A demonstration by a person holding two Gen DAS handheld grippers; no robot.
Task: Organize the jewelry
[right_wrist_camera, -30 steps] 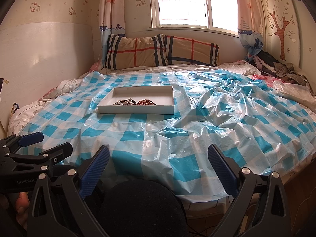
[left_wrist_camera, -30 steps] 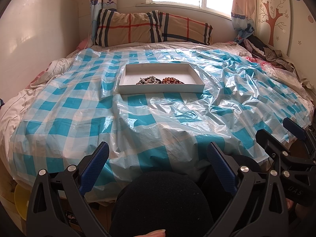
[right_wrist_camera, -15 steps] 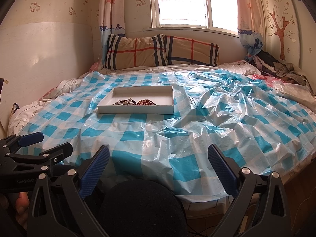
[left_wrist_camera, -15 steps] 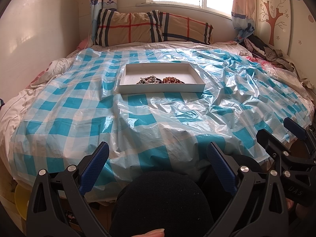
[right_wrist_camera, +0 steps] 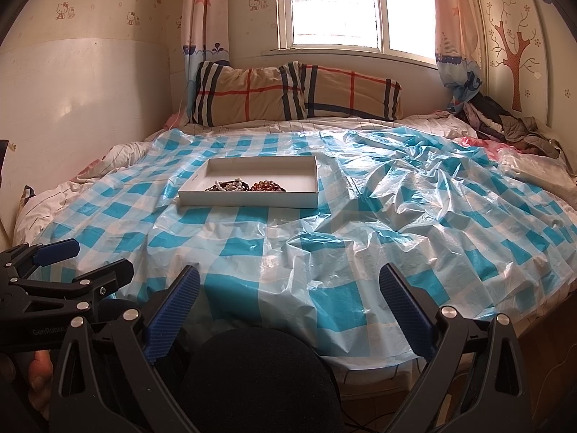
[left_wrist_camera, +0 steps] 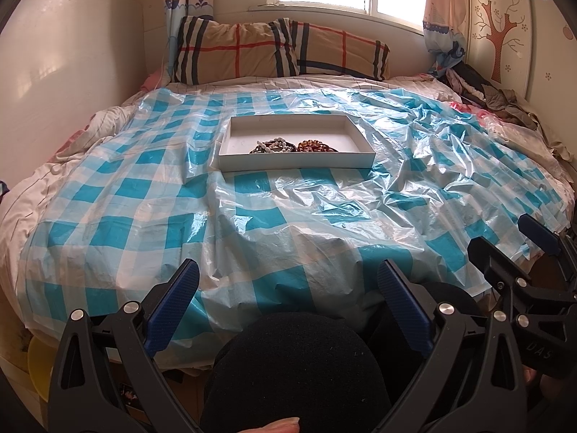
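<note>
The white tray sits on the blue-checked plastic sheet toward the middle of the bed, well apart from both claws, which hang at the foot end. From the left gripper the tray lies almost straight ahead at 12 o'clock; from the right gripper it lies ahead and to the left, about 11 o'clock. So the left claw looks the better lined up, though neither is plainly nearer. Both claws stand wide open and hold nothing. The tray's long axis runs across the view, from 9 to 3 o'clock, with its long wall facing the claws. Inside, against that near wall, lie two heaps side by side along the same axis: a dark strand with pale beads at the left and amber-brown beads touching or just beside it at the right. How each strand itself is coiled is too small to tell.
</note>
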